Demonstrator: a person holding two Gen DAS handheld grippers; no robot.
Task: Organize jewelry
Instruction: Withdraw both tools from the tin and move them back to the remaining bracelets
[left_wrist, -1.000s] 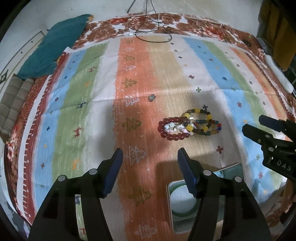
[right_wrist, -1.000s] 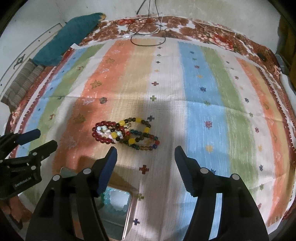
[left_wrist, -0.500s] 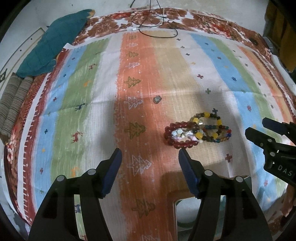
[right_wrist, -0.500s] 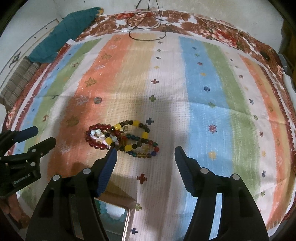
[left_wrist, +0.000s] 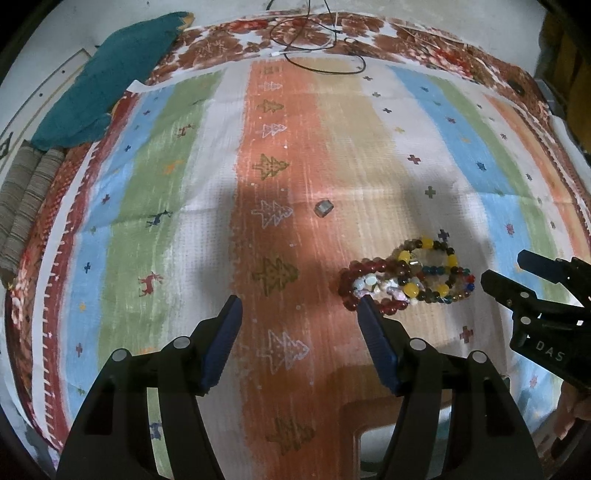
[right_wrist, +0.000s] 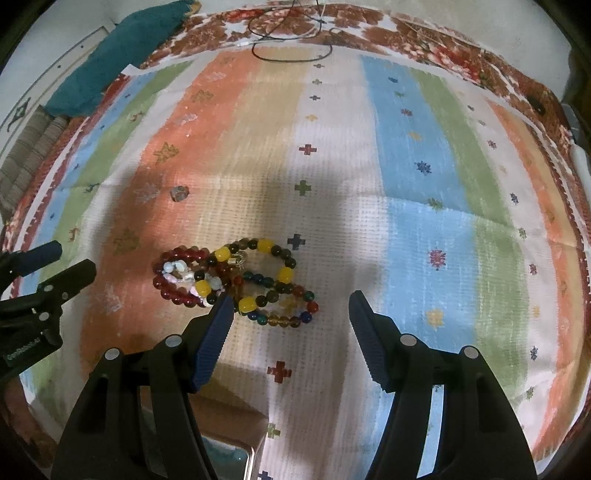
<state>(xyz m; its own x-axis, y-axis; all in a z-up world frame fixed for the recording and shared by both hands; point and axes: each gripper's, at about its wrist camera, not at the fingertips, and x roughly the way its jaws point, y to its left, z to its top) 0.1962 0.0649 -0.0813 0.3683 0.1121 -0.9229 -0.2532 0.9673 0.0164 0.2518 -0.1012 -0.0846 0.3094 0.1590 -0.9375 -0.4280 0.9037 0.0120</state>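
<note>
A pile of beaded bracelets (left_wrist: 406, 277) lies on the striped cloth: a dark red one, a white shell one and multicoloured ones with yellow beads. In the right wrist view the pile (right_wrist: 236, 282) sits just beyond my right gripper's left fingertip. My left gripper (left_wrist: 297, 306) is open and empty, with the pile just right of its right fingertip. My right gripper (right_wrist: 290, 304) is open and empty. A jewelry box (right_wrist: 229, 456) shows partly at the bottom edge, below the grippers.
A small grey bead or stone (left_wrist: 323, 208) lies alone on the orange stripe beyond the pile. A black cable (left_wrist: 317, 55) loops at the far edge of the cloth. A teal cloth (left_wrist: 107, 77) and folded striped fabric (left_wrist: 26, 206) lie at the far left.
Both grippers have moved forward toward the bracelets. The pile now looks closer and the box has slid mostly out of view at the bottom. Both stay open.
</note>
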